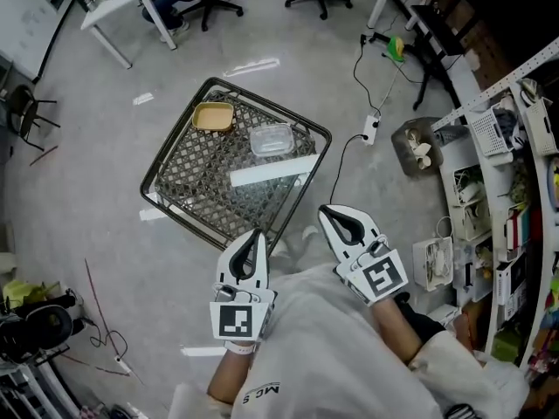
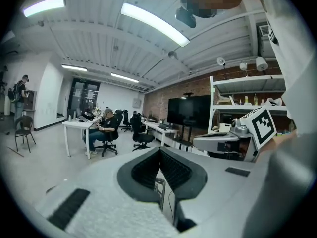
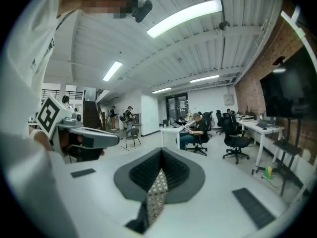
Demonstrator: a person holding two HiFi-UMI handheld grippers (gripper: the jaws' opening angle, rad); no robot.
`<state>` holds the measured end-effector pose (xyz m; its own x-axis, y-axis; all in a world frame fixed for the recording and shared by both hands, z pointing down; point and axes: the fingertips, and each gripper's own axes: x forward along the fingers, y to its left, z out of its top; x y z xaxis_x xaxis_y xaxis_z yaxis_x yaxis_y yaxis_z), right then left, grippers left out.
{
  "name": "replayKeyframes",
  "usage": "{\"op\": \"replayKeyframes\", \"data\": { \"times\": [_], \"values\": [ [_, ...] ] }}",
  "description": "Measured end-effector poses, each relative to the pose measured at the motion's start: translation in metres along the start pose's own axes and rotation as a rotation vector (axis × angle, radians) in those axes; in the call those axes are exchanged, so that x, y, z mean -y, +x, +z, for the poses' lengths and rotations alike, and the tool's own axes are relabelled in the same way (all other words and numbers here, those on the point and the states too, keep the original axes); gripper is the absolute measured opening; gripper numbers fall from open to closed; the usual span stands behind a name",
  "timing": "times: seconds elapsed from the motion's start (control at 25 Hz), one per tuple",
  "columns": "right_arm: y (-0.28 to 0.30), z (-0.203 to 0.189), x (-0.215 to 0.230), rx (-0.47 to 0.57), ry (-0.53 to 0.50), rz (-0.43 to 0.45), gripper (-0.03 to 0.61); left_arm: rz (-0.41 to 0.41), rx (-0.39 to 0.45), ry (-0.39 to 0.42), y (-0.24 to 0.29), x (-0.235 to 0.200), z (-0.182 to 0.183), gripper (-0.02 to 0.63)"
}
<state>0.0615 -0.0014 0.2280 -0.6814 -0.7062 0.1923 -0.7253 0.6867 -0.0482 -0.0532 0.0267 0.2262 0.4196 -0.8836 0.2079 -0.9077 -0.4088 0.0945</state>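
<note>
My left gripper [image 1: 258, 233] and right gripper [image 1: 324, 209] are held close to the person's chest, pointing at the near edge of a low glass-topped table [image 1: 175, 160] with a wire lattice frame. Both are shut with nothing between the jaws. In the left gripper view the left gripper [image 2: 159, 150] has its ribbed pads meeting at the tip, and the same holds for the right gripper [image 3: 161, 151] in its own view. A tan square dish [image 1: 214, 116] and a clear plastic box [image 1: 272, 139] sit at the table's far side, well away from both grippers.
A power strip [image 1: 371, 129] and its cable lie on the floor right of the table, beside a bin [image 1: 417, 147]. Cluttered shelves [image 1: 498, 190] line the right side. Office chairs and white desks stand beyond the table. A seated person [image 2: 106, 128] works at a desk.
</note>
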Motion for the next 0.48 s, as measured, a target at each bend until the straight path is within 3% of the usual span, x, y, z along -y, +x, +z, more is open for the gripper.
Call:
{"op": "replayKeyframes", "data": {
  "times": [0.08,0.32,0.48],
  "values": [
    [0.009,-0.002,0.007,-0.01,0.005,0.014,0.017,0.022,-0.032,-0.026,0.005,-0.006,-0.005,0.024],
    [0.031,0.005,0.033,-0.012,-0.001,0.053,0.017,0.082,0.008,-0.042,0.029,-0.022,0.01,0.024],
    [0.041,-0.008,0.041,-0.04,0.001,0.073,0.015,0.103,-0.019,-0.048,0.04,-0.03,0.006,0.023]
  ]
}}
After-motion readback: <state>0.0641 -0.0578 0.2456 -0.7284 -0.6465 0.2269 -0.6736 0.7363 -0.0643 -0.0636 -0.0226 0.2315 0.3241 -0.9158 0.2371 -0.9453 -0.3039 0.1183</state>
